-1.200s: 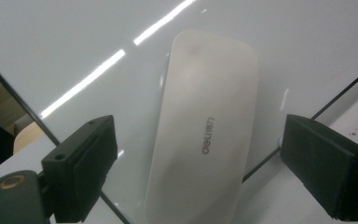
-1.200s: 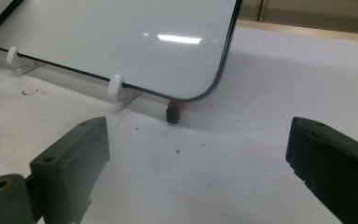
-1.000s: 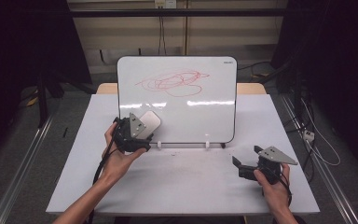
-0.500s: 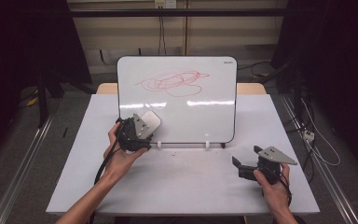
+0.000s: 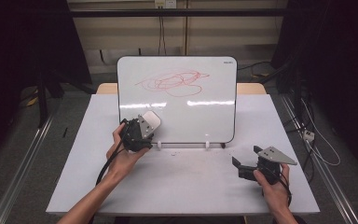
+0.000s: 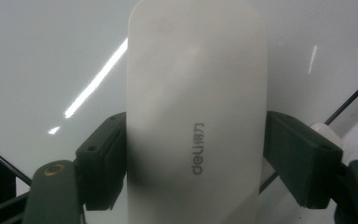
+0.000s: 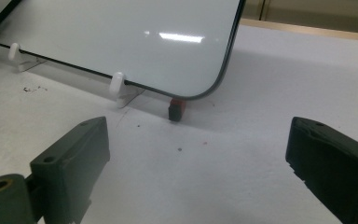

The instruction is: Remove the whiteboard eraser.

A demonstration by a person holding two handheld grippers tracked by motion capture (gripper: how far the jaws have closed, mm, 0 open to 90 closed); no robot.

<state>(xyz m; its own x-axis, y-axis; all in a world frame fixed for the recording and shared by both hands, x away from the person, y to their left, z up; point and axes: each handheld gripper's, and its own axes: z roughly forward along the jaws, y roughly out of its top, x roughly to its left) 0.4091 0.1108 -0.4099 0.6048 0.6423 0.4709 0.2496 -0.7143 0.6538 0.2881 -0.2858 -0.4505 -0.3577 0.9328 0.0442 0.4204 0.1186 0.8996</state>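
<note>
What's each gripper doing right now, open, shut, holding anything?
Left gripper: jaws just closed onto the white whiteboard eraser, gripping its sides in front of the whiteboard.
Right gripper: open, nothing held, low over the table.

The white eraser (image 6: 196, 116) runs off the top and bottom edges of the left gripper view, so neither end shows. In the high view the left gripper (image 5: 137, 133) covers most of it. The whiteboard (image 7: 121, 37) is cut off at the upper left of the right gripper view.
</note>
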